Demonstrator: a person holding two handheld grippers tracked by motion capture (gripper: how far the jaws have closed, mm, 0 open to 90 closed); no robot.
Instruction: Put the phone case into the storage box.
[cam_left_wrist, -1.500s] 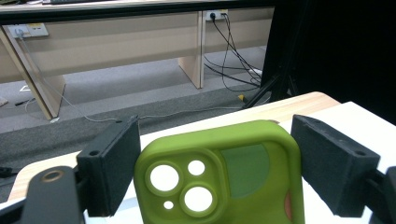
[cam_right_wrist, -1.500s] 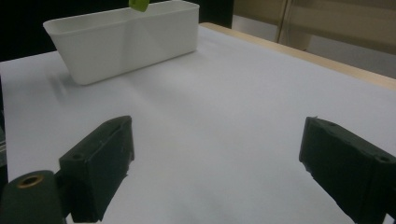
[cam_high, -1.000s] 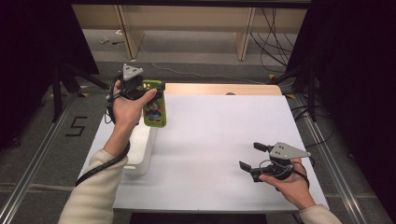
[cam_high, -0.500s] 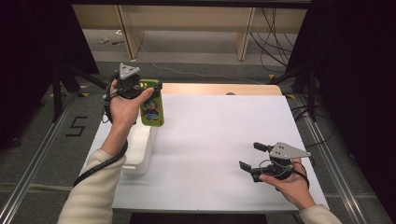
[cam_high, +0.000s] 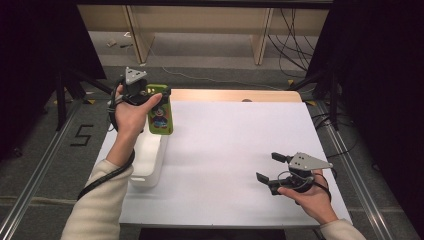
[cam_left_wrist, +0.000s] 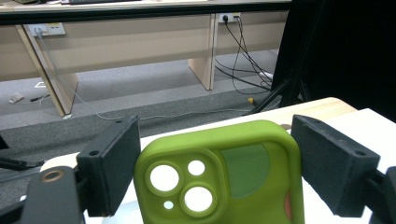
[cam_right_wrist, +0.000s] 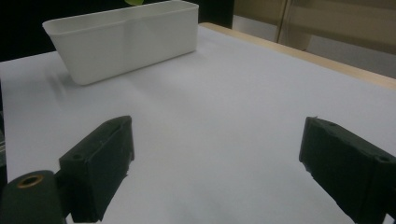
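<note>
A green phone case is held up in the air over the far left part of the table. It is clamped between the jaws of the left gripper, one jaw on each long side. In the left gripper view, the phone case is seen from the back, with round holes for the camera near its top. A cartoon picture is seen on it in the high view.

The case looks light and a bit bendy, like soft rubber. It is hollow, so it could be squashed if it is squeezed too hard. It is not likely to break if it is dropped. The long sides are a good place to hold it, because they are flat and the jaws fit across them.

A white bin is set on the left side of the table, just under and near the case. Its top is open and narrow. The case may have to be lined up with the long way of the bin to go in, clear of the thin rim.

The right gripper is held low at the near right of the table, well apart from the bin. Its jaws are wide apart and nothing is held between them. Lots of bare table is left in the middle for moving.
</note>
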